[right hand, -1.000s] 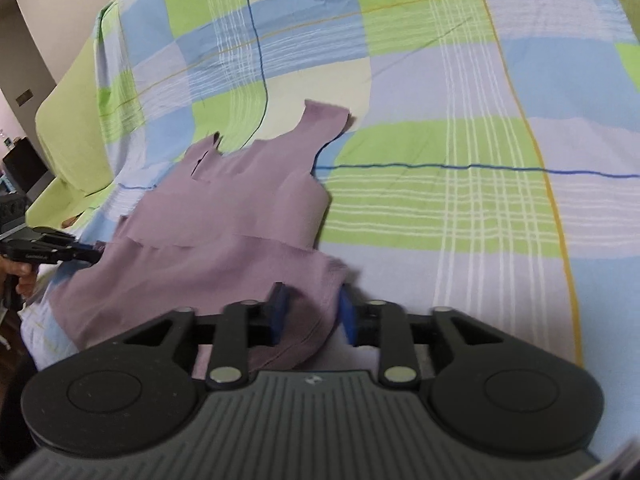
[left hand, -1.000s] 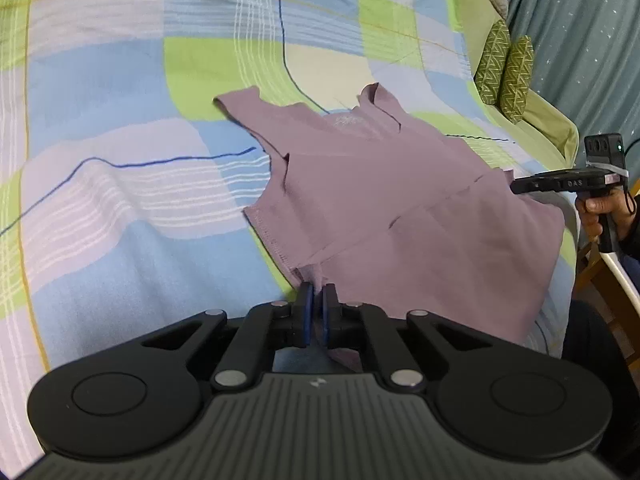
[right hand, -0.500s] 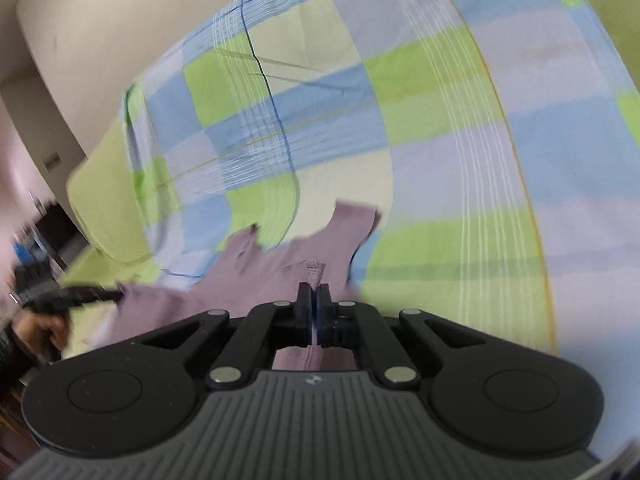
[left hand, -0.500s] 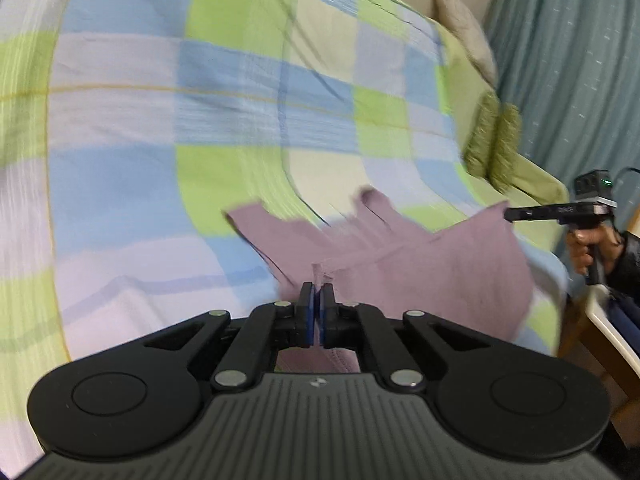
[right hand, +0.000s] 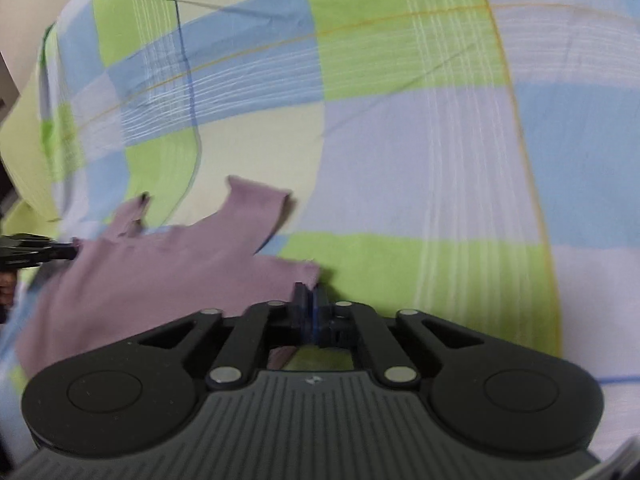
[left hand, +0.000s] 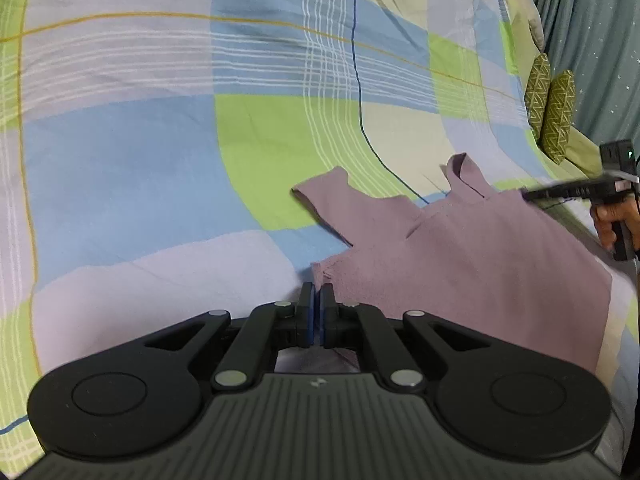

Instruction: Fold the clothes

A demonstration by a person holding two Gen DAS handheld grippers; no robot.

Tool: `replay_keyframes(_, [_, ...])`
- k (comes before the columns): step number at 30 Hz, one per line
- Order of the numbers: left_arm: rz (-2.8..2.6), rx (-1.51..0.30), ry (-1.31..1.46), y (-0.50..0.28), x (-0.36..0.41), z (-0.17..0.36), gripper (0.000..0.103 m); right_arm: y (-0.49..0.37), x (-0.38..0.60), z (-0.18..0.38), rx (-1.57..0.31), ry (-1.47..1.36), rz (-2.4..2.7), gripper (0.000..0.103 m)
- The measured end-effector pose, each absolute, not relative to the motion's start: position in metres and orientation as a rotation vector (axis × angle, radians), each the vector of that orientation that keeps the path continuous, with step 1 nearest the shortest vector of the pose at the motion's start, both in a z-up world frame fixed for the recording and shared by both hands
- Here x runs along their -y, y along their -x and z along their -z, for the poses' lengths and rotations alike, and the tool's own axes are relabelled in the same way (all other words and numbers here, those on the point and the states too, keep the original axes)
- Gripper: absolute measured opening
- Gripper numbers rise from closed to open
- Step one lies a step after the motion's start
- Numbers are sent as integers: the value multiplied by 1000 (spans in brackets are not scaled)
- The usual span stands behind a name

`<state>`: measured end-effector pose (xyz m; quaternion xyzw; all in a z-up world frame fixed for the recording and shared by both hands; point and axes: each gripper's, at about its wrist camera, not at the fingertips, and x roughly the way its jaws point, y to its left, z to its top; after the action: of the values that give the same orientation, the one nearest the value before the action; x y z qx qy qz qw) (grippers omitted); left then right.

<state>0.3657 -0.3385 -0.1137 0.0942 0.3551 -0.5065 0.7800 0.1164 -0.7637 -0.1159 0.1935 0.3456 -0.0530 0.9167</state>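
The mauve tank top point(left hand: 472, 256) lies on the checked bedsheet point(left hand: 160, 152), folded over on itself. Its two shoulder straps point away from both grippers toward the far side of the bed, so its long axis runs ahead of the fingers. The left gripper point(left hand: 318, 300) is clenched on a corner of the fabric; the garment spreads out to its right and slightly ahead. The right gripper point(right hand: 310, 300) is likewise pinched on the opposite corner point(right hand: 308, 270), with the cloth stretching off to its left. In the left wrist view the right gripper point(left hand: 532, 195) shows far to the right, at the garment's far edge. Ahead of both grippers, beyond the straps, the sheet runs on flat. Two green patterned cushions point(left hand: 550, 112) stand by a teal curtain point(left hand: 592, 40), up and to the right of the left gripper.
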Motion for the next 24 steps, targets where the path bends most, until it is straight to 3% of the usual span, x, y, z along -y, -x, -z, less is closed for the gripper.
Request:
replay_keyframes(5, [1110, -741, -218, -366, 340, 112, 0, -140, 753, 97, -581, -325, 99, 5])
replay_keyframes(10, [1129, -732, -227, -368, 340, 115, 0, -205, 729, 117, -703, -227, -3, 5])
replay_keyframes(16, [1140, -730, -216, -370, 337, 118, 0, -253, 727, 126, -710, -226, -1, 2])
replay_keyframes(24, [1144, -726, -196, -370, 335, 120, 0, -139, 761, 97, -569, -464, 117, 15])
